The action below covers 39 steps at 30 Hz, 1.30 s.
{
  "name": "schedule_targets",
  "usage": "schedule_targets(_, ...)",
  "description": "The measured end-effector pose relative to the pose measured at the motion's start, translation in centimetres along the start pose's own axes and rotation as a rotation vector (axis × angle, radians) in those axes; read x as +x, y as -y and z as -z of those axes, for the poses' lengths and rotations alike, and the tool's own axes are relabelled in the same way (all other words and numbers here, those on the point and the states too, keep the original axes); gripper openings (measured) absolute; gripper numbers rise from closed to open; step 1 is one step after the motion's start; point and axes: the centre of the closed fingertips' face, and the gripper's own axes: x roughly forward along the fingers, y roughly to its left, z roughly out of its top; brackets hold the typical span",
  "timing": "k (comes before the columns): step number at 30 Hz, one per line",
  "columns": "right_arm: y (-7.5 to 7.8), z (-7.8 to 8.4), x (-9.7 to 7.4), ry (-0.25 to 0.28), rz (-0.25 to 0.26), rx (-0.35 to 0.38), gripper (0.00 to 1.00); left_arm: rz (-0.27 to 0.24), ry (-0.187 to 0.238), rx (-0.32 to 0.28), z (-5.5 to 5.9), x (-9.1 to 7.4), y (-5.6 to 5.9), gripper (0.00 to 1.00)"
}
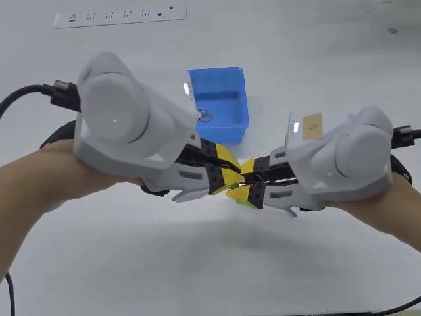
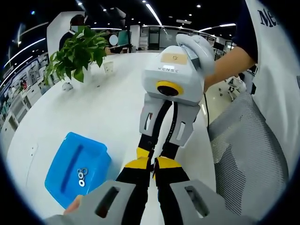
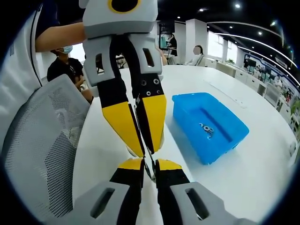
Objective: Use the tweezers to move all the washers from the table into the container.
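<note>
The left gripper (image 2: 153, 165) and right gripper (image 3: 150, 165) are held tip to tip above the white table (image 1: 197, 263), in front of the blue container (image 1: 227, 128). Both pairs of yellow-tipped jaws are drawn narrow, and the thin tweezers (image 3: 149, 168) are pinched between them, running from one gripper into the other. Several washers (image 1: 204, 116) are seen lying inside the container. A power strip (image 1: 118, 16) is laid at the table's far edge.

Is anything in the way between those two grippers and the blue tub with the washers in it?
Nothing visible: just bare table lies between the left gripper, the right gripper and the blue tub.
</note>
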Motion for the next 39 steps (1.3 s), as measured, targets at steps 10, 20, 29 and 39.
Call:
schedule_targets(10,-0.6,-0.4,-0.1,-0.004,-0.007,-0.016,0.10,0.008,-0.003,-0.002,-0.3,-0.4,0.4,0.08)
schedule_targets(20,-0.2,-3.5,-0.3,0.016,0.007,-0.061,0.10,-0.040,0.013,0.013,-1.2,-3.2,-0.4,0.07)
schedule_targets(29,1.0,-7.4,-0.8,0.053,0.036,-0.122,0.10,-0.082,0.036,0.060,-2.8,-6.6,-2.0,0.07)
schedule_targets(39,2.6,-9.8,-1.0,0.095,0.078,-0.126,0.10,-0.114,0.049,0.099,-3.8,-8.3,-3.7,0.07)
